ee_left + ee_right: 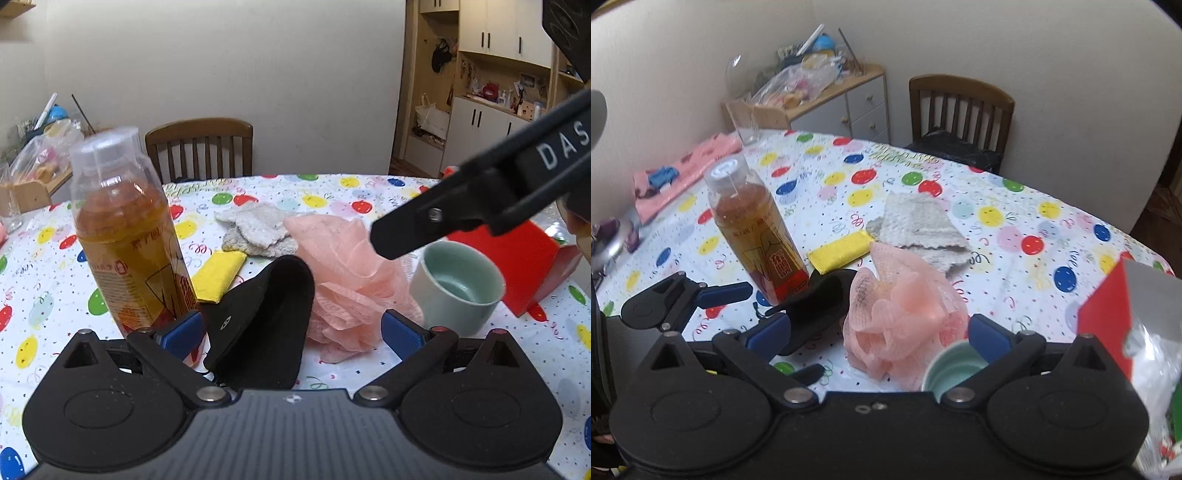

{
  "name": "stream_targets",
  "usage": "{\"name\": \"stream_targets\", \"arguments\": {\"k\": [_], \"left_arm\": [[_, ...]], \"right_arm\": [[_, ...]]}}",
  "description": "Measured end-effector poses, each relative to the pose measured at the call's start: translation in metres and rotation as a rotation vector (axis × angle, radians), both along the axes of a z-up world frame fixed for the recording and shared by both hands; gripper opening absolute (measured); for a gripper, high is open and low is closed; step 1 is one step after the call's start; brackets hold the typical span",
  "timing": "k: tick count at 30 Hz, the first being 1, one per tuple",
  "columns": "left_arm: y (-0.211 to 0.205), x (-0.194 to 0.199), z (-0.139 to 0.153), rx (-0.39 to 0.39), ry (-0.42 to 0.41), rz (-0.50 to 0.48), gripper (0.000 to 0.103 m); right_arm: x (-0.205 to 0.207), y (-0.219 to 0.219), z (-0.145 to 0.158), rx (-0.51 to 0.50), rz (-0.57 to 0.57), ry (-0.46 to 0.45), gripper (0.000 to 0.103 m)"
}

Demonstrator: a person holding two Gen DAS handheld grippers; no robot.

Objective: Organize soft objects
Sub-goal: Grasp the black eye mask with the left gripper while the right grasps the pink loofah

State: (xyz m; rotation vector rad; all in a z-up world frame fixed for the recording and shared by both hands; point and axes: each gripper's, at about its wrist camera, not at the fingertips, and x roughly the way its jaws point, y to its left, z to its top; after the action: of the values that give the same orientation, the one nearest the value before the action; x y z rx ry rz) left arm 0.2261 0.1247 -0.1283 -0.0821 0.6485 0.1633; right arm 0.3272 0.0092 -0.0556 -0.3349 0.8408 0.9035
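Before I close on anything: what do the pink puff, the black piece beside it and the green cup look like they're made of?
Pink puff: gathered nylon-type mesh, judging by the see-through ruffled netting. Black piece: soft matte fabric, maybe a mask, folded and standing on its own. Green cup: probably glazed ceramic, given its smooth pale sheen and thick rim; rigid, not soft.

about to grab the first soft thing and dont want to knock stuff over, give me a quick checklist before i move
1. Left gripper open: ok, fingers spread wide.
2. Right gripper open: ok, holding nothing.
3. Black pouch in front of the left fingers: ok, untouched.
4. Pink mesh sponge in front of the right fingers: ok.
5. Room around the targets: not ok, tea bottle stands close beside the pouch, green cup beside the sponge.
6. Yellow sponge and grey cloth unobstructed: ok, flat on the table behind.
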Motion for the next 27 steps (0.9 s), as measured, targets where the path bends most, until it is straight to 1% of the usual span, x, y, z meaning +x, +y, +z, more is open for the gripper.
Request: {"name": "stream_targets", "arguments": {"k": [5,8,10,14,16,18,20,22,24,25,27], "left_arm": [[0.006,0.012,-0.013,0.0,0.021,0.004,0.102],[0.002,0.016,-0.02,0.032,0.034,-0.011,0.102],[0.0,0.017,-0.022,0.06,0.035,-0.011,0.102],[0.004,0.022,-0.027,0.051,0.044,-0.001,0.101],[0.005,0.023,-0.029,0.05,0.053,-0.003,0.096],[0.005,0.025,-0.032,0.048,0.065,-0.003,0.092],[0.006,0.026,-0.034,0.046,0.076,0.005,0.085],[0.007,0.027,-0.037,0.044,0.09,0.018,0.074],[0.01,0.027,-0.04,0.043,0.1,0.034,0.067],[0.012,0.027,-0.04,0.038,0.103,0.042,0.065],[0.017,0.026,-0.042,0.023,0.104,0.058,0.063]], "right_arm": [[0.011,0.023,-0.012,-0.047,0.037,0.002,0.101],[0.017,0.033,-0.025,-0.095,0.063,0.004,0.099],[0.021,0.038,-0.033,-0.126,0.077,0.003,0.096],[0.029,0.045,-0.044,-0.173,0.09,-0.006,0.091],[0.034,0.048,-0.05,-0.199,0.097,-0.012,0.088],[0.038,0.052,-0.055,-0.216,0.1,-0.014,0.088],[0.04,0.054,-0.059,-0.222,0.099,-0.011,0.088],[0.042,0.056,-0.063,-0.227,0.102,-0.006,0.084],[0.042,0.058,-0.066,-0.233,0.107,-0.004,0.082],[0.042,0.059,-0.068,-0.234,0.11,-0.001,0.08],[0.042,0.061,-0.071,-0.236,0.114,0.003,0.078]]}}
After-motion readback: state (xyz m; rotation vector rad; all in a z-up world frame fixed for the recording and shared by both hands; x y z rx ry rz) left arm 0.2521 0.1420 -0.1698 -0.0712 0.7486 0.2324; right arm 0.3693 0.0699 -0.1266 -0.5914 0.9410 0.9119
